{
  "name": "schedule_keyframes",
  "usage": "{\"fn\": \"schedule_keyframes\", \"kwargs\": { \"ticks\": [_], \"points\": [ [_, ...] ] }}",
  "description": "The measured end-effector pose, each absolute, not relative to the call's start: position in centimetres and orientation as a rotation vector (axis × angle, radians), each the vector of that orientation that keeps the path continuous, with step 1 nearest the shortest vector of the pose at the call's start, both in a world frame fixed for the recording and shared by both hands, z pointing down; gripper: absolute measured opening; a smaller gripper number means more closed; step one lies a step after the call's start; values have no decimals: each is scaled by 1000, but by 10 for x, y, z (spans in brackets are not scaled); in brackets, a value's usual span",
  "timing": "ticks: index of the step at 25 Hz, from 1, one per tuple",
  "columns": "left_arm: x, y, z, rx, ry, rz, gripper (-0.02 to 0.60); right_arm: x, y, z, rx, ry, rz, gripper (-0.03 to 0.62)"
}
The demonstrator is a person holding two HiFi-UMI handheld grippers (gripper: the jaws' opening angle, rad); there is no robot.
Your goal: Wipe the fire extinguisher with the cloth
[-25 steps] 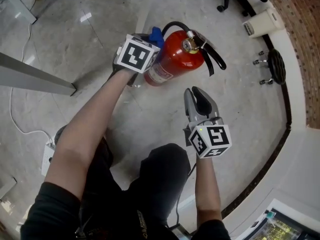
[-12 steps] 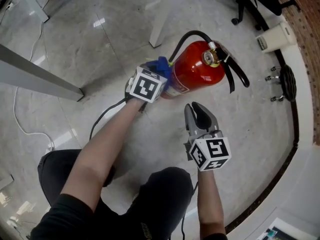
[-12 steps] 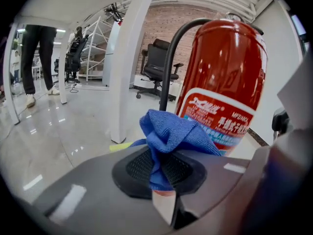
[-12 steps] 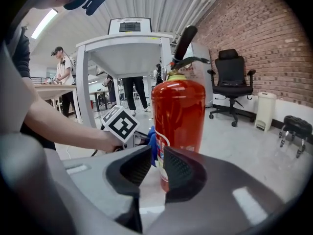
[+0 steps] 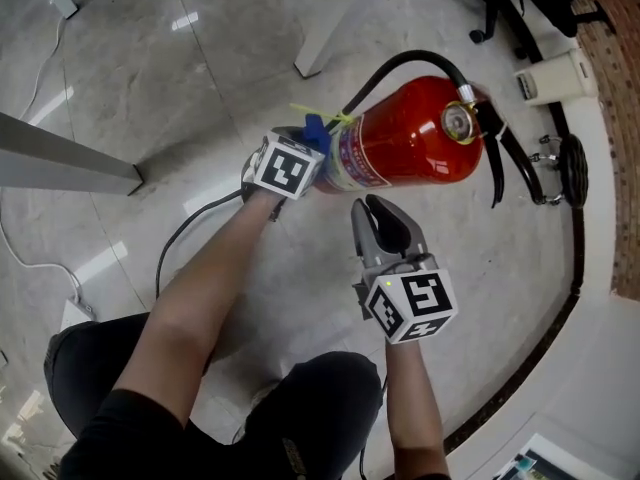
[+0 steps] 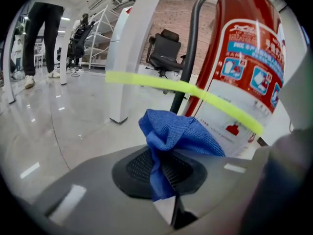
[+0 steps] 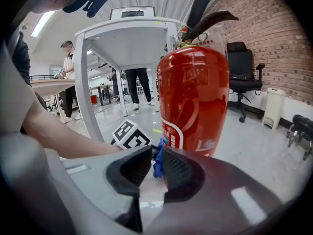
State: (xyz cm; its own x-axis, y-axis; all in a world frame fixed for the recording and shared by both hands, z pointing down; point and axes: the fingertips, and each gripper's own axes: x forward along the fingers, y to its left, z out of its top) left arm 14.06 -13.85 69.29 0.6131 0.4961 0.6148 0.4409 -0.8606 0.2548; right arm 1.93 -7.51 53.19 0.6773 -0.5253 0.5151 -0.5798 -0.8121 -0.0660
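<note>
Lower than a second ago, left tool point(image 5: 303, 148) sits clamped on blue cloth point(image 5: 316, 129) at the label low on the fire extinguisher point(image 5: 410, 138). Extinguisher stands upright on the floor point(image 5: 150, 88), long axis vertical, valve uppermost. Right tool point(image 5: 378, 208), jaws slightly apart and empty, points at its red body from just beside.

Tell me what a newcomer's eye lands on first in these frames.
The red fire extinguisher dominates, standing upright on the glossy floor just ahead of both grippers. Next comes the blue cloth, pinched in the left gripper right beside the extinguisher's lower label. The right gripper hovers empty nearby, its jaws slightly apart.
</note>
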Motion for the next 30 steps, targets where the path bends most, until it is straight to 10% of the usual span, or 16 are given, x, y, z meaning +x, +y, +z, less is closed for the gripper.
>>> {"fn": "schedule_keyframes", "kwargs": {
  "ticks": [15,30],
  "points": [
    [115,-135,753,2676,827,1303,37,16,-68,548,2709,-900,872,64],
    [101,-132,576,2830,835,962,38,-4,-68,509,2757,-975,770,2]
  ]
}}
